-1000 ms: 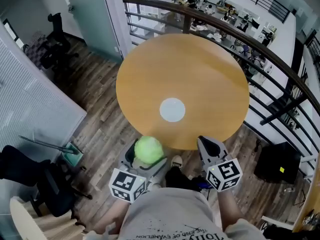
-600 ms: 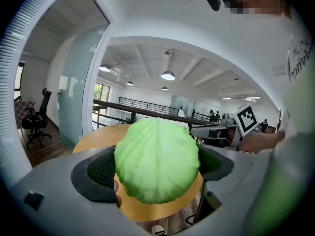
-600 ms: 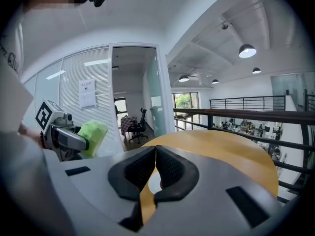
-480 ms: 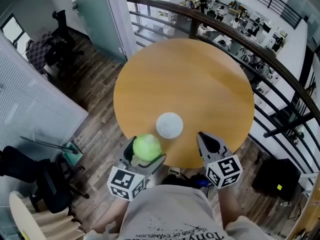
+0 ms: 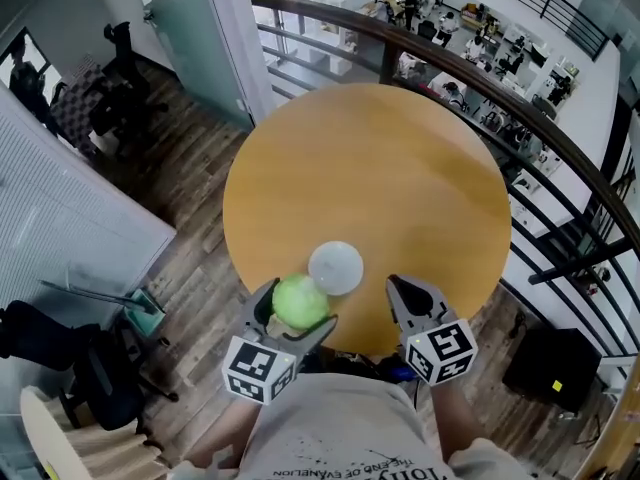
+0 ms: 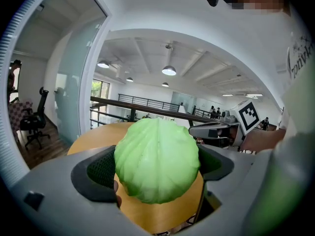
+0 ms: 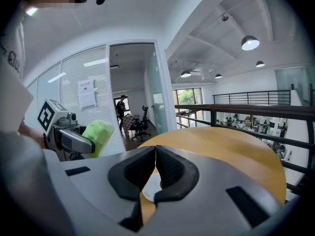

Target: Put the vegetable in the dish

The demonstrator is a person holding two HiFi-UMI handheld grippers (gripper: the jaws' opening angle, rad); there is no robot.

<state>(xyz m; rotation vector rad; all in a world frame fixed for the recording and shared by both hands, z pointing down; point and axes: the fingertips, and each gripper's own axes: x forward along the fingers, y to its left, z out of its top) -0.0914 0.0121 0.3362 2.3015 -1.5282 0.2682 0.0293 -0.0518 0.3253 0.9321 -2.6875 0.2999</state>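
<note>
A light green cabbage sits between the jaws of my left gripper, which is shut on it at the near edge of the round table. In the left gripper view the cabbage fills the space between the dark pads. A small white dish lies on the wooden table just beyond and right of the cabbage. My right gripper hovers at the table's near edge, right of the dish, shut with nothing in it. In the right gripper view the dish shows just behind the closed jaws.
A dark railing curves round the table's far side, with an open drop to a lower floor beyond. Office chairs stand at the far left on wood flooring. A glass partition rises at the upper left.
The view has closed in on the table. My left gripper with the cabbage now sits right beside the dish, and the right gripper has come forward over the table's edge.
</note>
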